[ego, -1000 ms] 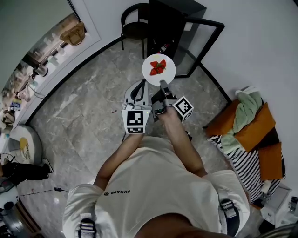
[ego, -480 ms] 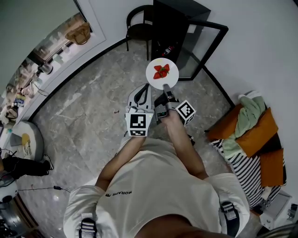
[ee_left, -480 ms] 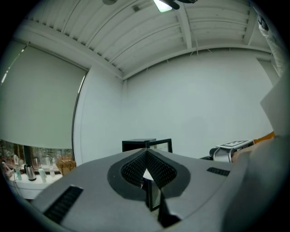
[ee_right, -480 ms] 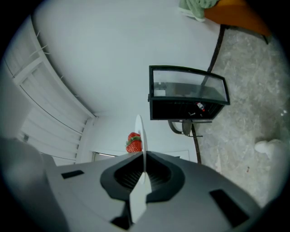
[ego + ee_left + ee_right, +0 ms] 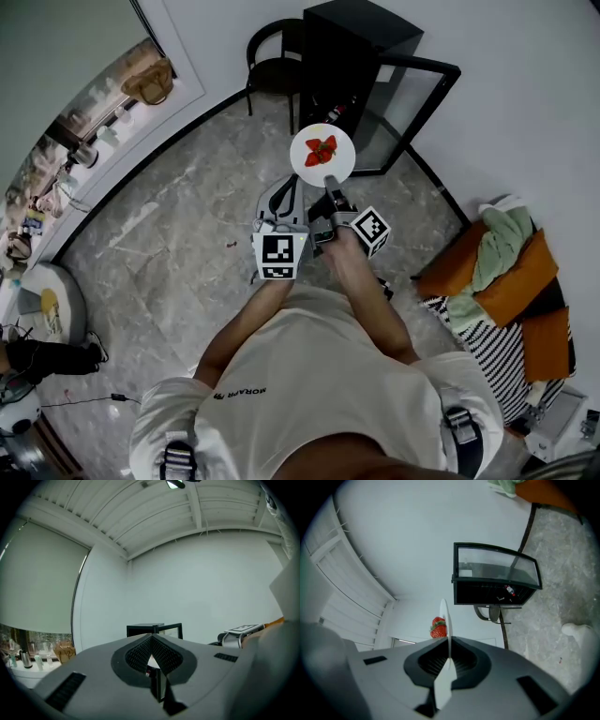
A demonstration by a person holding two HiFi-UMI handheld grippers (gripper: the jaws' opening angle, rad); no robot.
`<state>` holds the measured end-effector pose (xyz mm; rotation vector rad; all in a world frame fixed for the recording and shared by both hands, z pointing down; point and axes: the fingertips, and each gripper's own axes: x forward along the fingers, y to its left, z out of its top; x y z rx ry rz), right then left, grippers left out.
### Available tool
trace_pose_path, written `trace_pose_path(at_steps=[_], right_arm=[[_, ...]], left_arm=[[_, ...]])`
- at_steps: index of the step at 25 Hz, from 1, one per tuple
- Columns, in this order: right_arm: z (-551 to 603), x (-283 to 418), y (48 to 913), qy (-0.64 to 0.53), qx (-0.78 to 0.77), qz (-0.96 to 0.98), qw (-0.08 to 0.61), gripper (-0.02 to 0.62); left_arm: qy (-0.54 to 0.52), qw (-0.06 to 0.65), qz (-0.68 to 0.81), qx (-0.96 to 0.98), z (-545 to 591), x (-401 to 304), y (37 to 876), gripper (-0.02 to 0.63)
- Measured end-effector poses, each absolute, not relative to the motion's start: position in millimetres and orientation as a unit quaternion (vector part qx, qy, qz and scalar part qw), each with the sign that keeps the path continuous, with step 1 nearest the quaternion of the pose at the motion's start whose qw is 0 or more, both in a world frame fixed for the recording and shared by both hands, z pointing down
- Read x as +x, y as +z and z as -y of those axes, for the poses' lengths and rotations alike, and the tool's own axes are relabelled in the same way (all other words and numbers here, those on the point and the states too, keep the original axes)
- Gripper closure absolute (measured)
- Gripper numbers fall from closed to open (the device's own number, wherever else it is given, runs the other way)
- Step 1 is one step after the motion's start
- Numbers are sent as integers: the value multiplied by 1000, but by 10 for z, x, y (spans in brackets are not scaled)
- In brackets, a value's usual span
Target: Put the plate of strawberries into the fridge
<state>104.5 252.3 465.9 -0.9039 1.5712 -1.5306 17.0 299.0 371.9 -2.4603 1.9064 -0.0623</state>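
I read the right gripper point(image 5: 327, 182) as pinching the near rim of the white plate point(image 5: 306, 161), just above the middle of the head view. In the right gripper view its jaws point(image 5: 449, 654) are pressed onto the plate point(image 5: 444, 613), which shows edge-on and runs straight up from between them. The strawberries point(image 5: 321, 150) sit in a small red cluster at the plate's centre. In the right gripper view, one strawberry point(image 5: 438, 627) shows just left of the rim.

The left gripper point(image 5: 283, 186) is beside the right one, to its left in the frame, and clear of the plate. In the left gripper view its jaws point(image 5: 152, 660) are pressed together with nothing held.

The plate is held over the grey stone floor point(image 5: 178, 244), near the black fridge point(image 5: 361, 42) at upper centre. The fridge's glass door point(image 5: 412, 108) is swung open to the right. A black chair point(image 5: 270, 54) stands just left of the fridge. Orange cushions point(image 5: 511, 267) lie at the right edge.
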Motion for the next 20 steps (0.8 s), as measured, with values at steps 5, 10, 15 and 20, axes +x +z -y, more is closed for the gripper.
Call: trace_pose_path(at_steps=[5, 10, 15, 20], right_arm=[[-2006, 916, 4740, -598, -364, -610, 370, 575], [-1379, 747, 4850, -595, -366, -611, 372, 575], [-797, 616, 4784, -593, -375, -610, 370, 575], [-233, 456, 4679, -588, -378, -608, 377, 575]], left_arm=[[-21, 12, -609, -793, -2423, 27, 3779, 604], [-19, 5, -605, -796, -1788, -147, 3889, 604], [-17, 3, -601, -799, -1169, -300, 3809, 604], [-17, 4, -593, -805, -593, -445, 3718, 604]])
